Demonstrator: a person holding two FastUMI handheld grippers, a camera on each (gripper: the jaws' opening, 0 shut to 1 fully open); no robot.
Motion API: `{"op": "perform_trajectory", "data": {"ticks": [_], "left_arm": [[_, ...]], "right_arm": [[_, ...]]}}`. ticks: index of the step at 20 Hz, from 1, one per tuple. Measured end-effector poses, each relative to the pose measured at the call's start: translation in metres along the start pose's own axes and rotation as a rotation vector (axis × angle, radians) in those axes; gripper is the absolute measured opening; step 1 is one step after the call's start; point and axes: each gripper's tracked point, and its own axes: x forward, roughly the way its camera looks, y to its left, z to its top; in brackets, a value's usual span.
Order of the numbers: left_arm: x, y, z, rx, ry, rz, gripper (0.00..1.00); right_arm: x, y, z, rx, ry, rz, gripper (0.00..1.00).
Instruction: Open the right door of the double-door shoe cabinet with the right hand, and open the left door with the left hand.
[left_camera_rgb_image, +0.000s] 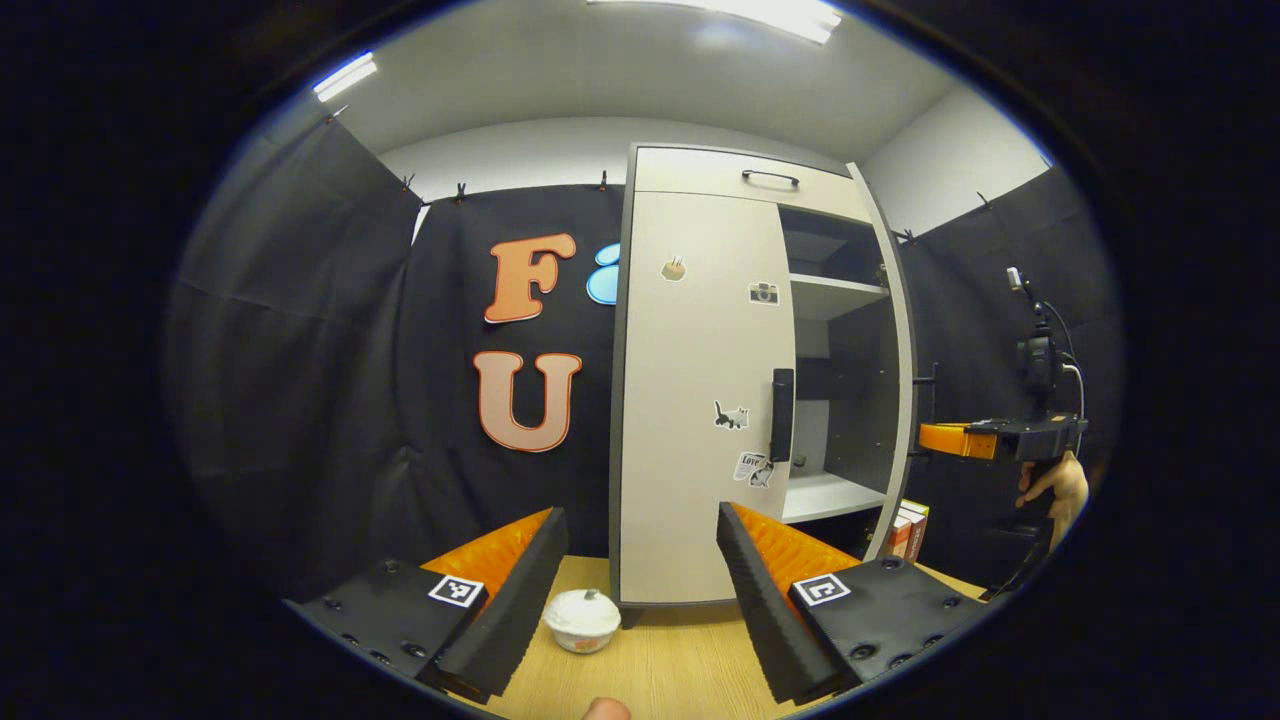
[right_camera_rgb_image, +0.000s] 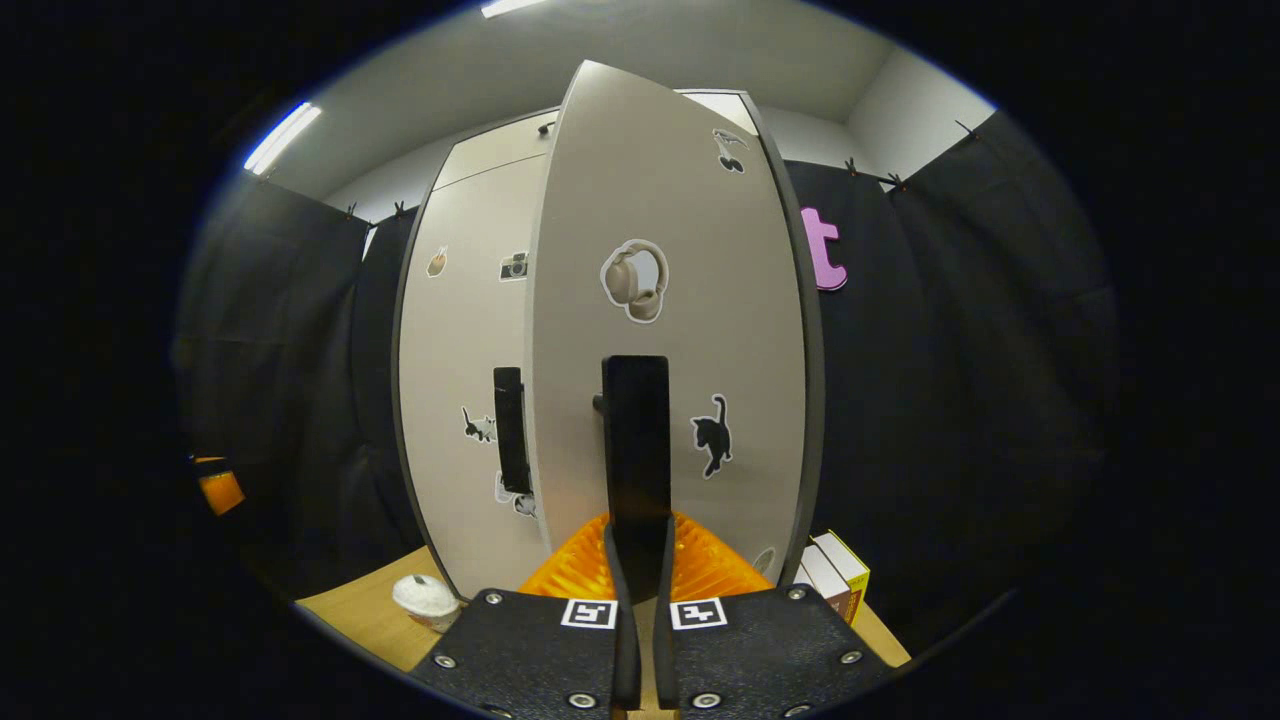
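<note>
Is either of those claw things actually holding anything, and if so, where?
The right gripper is shut on the right door's handle, at its lower end. The left gripper is open and holds nothing.

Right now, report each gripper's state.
Left gripper: open, holding nothing.
Right gripper: shut on the right door handle.

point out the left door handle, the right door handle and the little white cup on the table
left door handle (left_camera_rgb_image: 781, 414), left gripper view, middle of the black bar.
right door handle (right_camera_rgb_image: 636, 450), right gripper view, middle of the bar above the fingers.
white cup (left_camera_rgb_image: 582, 619), left gripper view, its lid.
</note>
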Motion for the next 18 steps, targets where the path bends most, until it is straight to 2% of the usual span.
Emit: {"op": "perform_trajectory", "data": {"ticks": [3, 7, 8, 18], "left_arm": [[0.003, -0.011, -0.004, 0.0, 0.01, -0.017, 0.96], [0.003, -0.02, -0.001, -0.008, 0.005, -0.031, 0.96], [0.004, -0.023, 0.0, -0.011, 0.002, -0.036, 0.95], [0.01, -0.047, -0.009, -0.012, 0.017, -0.071, 0.96]], "right_arm": [[-0.006, -0.01, 0.002, -0.012, -0.011, -0.032, 0.05], [-0.016, -0.034, 0.006, -0.05, -0.024, -0.118, 0.04], [-0.017, -0.036, 0.007, -0.048, -0.027, -0.138, 0.01], [-0.023, -0.053, 0.007, -0.059, -0.019, -0.149, 0.0]]}}
